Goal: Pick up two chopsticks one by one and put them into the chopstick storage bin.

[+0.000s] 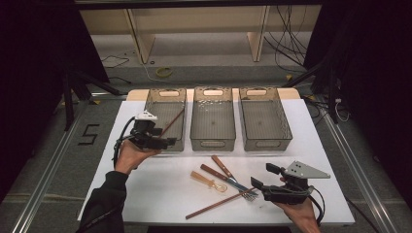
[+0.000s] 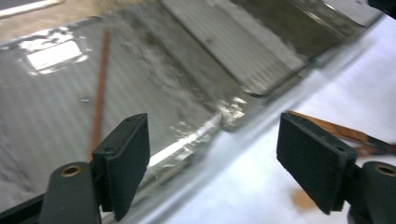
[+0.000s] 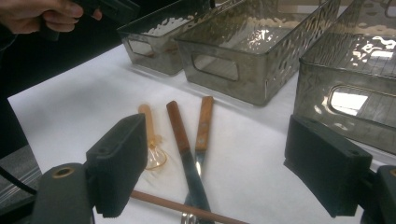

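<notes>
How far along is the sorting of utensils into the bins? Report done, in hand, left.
Done: one chopstick lies in the left bin.
In hand: nothing; the left gripper stands open at that bin's near wall, and the right gripper is open beside the pile.
Left: the second chopstick, amber spoon, and two wooden-handled pieces remain on the white table.

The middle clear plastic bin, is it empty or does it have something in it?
Empty: the middle clear plastic bin shows only its bare bottom in the high view.
</notes>
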Available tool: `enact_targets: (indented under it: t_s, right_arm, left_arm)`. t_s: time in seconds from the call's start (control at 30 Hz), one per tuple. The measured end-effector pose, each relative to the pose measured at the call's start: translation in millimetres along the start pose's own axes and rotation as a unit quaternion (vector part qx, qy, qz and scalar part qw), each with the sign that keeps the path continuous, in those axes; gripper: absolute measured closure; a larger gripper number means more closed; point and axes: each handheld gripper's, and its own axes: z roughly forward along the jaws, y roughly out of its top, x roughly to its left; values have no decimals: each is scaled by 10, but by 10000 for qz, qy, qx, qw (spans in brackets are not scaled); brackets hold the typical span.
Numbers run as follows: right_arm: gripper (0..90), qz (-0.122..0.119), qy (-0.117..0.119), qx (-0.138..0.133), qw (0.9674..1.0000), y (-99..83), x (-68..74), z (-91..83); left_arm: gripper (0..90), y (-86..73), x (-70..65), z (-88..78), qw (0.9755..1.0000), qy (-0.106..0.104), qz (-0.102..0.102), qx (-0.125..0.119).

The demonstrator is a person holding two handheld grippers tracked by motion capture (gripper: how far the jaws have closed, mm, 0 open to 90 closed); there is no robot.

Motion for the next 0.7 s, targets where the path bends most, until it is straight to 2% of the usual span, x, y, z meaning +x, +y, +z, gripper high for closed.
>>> enact_targets:
  t_s: [0.17,0.3,0.5,0.63,0.7]
  right_arm:
    - [223,-16,-15,5,10000,-2,-5,-6]
    - [223,-25,-19,20,10000,-5,-6,-5]
    - [223,-22,-19,26,10000,-8,-8,-7]
    - [223,-41,-13,49,10000,-14,2,3]
    - [223,-38,-13,51,10000,-14,2,4]
  left_arm:
    - [219,-36,-241,18,9996,-199,175,13]
    - [211,-94,-413,85,9987,-358,313,197]
    - [207,-173,-664,175,9963,-514,559,397]
    - [208,-214,-777,220,9944,-636,659,528]
    - [208,-249,-856,246,9927,-681,753,651]
